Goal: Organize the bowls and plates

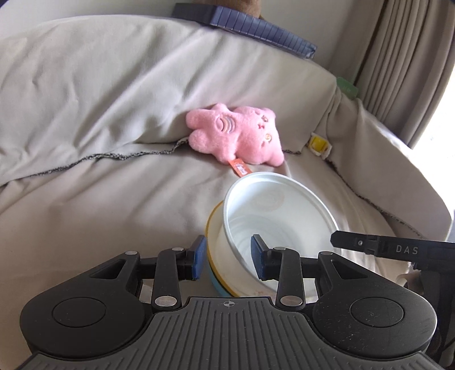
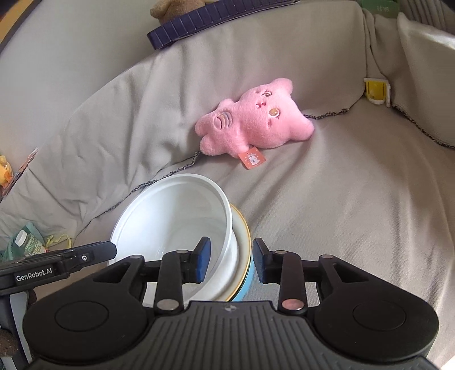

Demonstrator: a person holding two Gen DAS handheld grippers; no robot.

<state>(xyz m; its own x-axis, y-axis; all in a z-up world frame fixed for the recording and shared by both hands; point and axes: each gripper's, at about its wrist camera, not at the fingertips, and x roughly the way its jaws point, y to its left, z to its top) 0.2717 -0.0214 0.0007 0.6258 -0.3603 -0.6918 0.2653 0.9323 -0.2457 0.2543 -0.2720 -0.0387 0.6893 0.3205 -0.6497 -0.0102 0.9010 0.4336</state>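
A white bowl (image 1: 273, 216) sits nested in a stack of bowls, above a yellow-rimmed one (image 1: 212, 224) and a light blue one (image 1: 219, 286), on a sofa covered in beige cloth. My left gripper (image 1: 229, 260) is open, its jaws standing either side of the stack's left wall, one pad inside the white bowl. My right gripper (image 2: 231, 260) is open, its jaws straddling the stack's right wall in the same way; the white bowl (image 2: 173, 216) and the blue bowl (image 2: 246, 284) show there. Each gripper's finger tip shows in the other's view.
A pink plush toy (image 1: 241, 133) lies on the sofa seat just behind the bowls; it also shows in the right wrist view (image 2: 253, 122). A yellow clip (image 1: 318, 143) sits at the sofa corner. A dark blue mat (image 1: 250, 25) lies on the backrest. A bottle (image 2: 27, 242) lies far left.
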